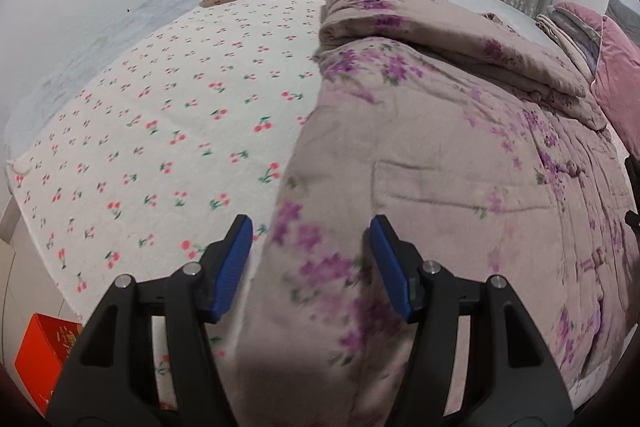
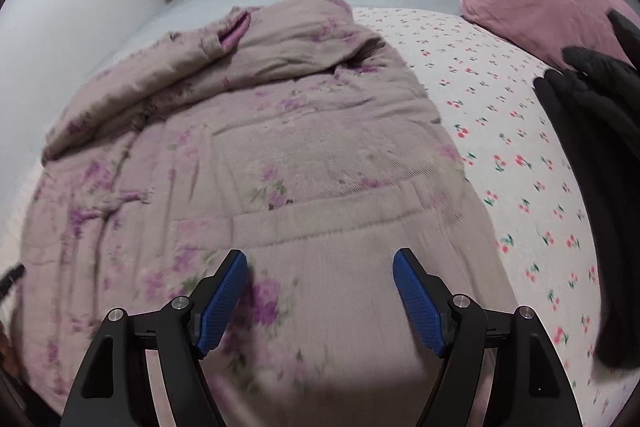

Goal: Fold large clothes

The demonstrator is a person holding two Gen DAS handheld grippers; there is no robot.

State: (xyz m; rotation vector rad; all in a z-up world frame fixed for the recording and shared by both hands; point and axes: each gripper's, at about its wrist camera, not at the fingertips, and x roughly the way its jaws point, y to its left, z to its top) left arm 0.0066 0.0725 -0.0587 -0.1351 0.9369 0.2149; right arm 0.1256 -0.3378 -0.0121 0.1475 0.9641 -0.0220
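While the left wrist view looks along the left gripper (image 1: 310, 233), its blue-padded jaws apart and empty over the near hem, the padded mauve jacket with purple flowers (image 1: 440, 155) lies spread on the white cherry-print bedsheet (image 1: 168, 115), its sleeve apparently folded across the top. In the right wrist view the right gripper (image 2: 320, 265) likewise stands apart, holding nothing, above the hem on its side, beside a black garment (image 2: 600, 155). Judging by this, a hem grasp is being lined up; next, both should close on the edge.
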